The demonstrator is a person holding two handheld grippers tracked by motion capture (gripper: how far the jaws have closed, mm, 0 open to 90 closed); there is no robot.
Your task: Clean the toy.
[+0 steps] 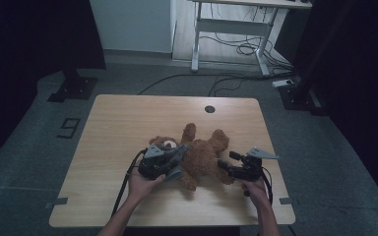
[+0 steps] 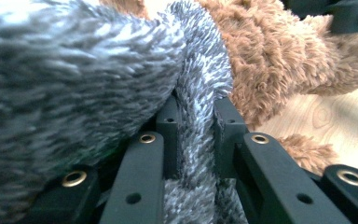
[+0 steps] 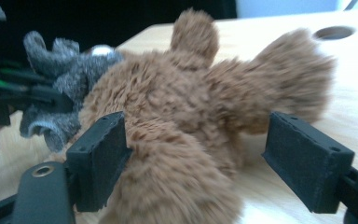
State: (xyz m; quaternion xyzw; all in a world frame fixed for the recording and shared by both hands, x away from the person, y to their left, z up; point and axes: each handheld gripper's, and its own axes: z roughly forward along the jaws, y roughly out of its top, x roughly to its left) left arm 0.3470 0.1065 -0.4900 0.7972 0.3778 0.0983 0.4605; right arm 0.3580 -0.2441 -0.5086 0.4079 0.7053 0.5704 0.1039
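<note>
In the high view the left gripper (image 1: pixel 170 160) covers most of the teddy bear's (image 1: pixel 202 155) head, so the face cannot be made out, and the grey cloth (image 1: pixel 174 172) shows as a small patch beneath the gripper, too small to tell its shape. In the left gripper view the grey cloth (image 2: pixel 74 70) sits so near the lens that it blurs and runs off the top, left and bottom edges; the bear (image 2: pixel 270 51) is cut off at the top and right. In the right gripper view the bear's near leg (image 3: pixel 177 182) is blurred and runs off the bottom edge, hiding the table behind it, and the left gripper (image 3: pixel 9 98) is dark, blurred and cut by the left edge.
</note>
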